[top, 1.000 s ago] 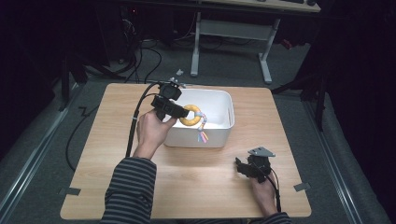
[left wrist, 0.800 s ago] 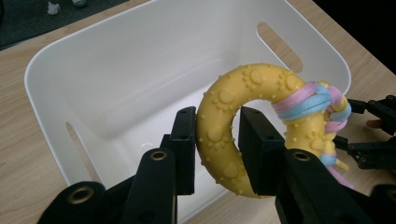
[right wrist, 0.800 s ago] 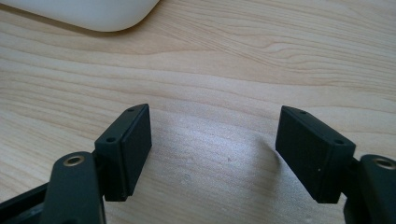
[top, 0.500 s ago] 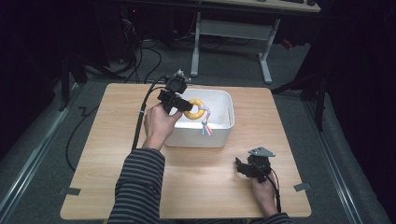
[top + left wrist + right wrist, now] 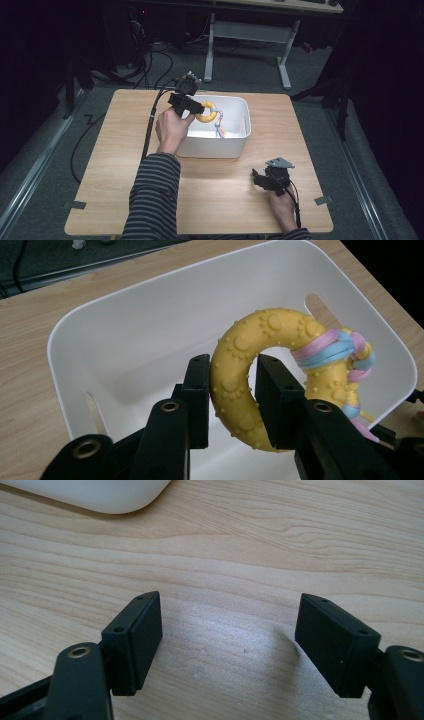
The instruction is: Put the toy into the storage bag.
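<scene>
Claw, left (high view): left claw (image 5: 196, 109) is up over the near-left part of the white rectangular plastic bin (image 5: 243, 134), pinching the yellow bumpy rubber ring toy (image 5: 207, 113) that has a pink, blue and yellow braided cord (image 5: 219, 129) tied to it. Ring looks to be hanging in the air above the bin's inside, cord dangling down from it.
Left hand (high view): hand (image 5: 171, 131) in a striped sleeve (image 5: 152, 197) reaches in from the bottom, and a black cable (image 5: 151, 120) runs off the claw toward the left edge.
Claw, right (high view): right claw (image 5: 262, 181) sits low over the light wooden counter (image 5: 115, 165), near the front-right corner, well apart from the bin. Grey three-cornered plate (image 5: 279, 163) on top of it.
Left gripper view: both black jaws are clamped on one side of the ring toy (image 5: 239, 395), one pad outside the ring and one through its hole. Cord (image 5: 332, 352) is wrapped around the ring's far right side. Bin (image 5: 125, 335) is right underneath, nothing else lying in the part I can see.
Right gripper view: right claw (image 5: 229, 645) is spread wide with nothing between the pads, just bare counter (image 5: 250, 555) below. A rounded corner of the bin (image 5: 110, 495) pokes in at the top left.
</scene>
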A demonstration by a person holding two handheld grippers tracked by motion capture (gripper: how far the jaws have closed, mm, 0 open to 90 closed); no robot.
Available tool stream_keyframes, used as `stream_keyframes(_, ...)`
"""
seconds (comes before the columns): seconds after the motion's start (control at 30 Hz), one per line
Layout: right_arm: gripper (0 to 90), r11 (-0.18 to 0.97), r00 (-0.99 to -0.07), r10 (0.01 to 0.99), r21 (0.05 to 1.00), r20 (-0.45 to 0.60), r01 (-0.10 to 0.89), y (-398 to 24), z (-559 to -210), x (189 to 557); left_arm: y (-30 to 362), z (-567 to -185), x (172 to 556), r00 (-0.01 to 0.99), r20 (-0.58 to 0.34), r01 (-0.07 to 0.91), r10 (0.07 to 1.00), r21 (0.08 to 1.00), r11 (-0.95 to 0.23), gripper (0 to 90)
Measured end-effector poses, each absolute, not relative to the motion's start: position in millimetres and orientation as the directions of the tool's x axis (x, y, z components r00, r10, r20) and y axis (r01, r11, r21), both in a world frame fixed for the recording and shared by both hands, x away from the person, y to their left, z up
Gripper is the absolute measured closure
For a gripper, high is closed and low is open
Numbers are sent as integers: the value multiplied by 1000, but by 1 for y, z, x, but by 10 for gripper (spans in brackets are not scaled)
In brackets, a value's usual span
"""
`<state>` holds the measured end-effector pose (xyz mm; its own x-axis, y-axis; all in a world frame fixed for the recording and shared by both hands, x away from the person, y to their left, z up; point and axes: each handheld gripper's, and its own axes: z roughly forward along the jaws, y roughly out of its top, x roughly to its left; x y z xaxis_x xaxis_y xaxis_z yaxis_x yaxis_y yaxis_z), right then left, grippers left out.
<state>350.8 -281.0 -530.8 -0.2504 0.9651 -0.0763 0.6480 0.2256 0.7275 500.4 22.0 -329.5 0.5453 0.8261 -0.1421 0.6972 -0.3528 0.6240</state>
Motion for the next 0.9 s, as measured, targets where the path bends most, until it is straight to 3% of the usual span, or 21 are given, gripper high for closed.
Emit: stream_keyframes(0.9,272,236,-255,963,728,-86,643,-281,-531,351,12,-361,513,521,-124,737,845,564,-371,678)
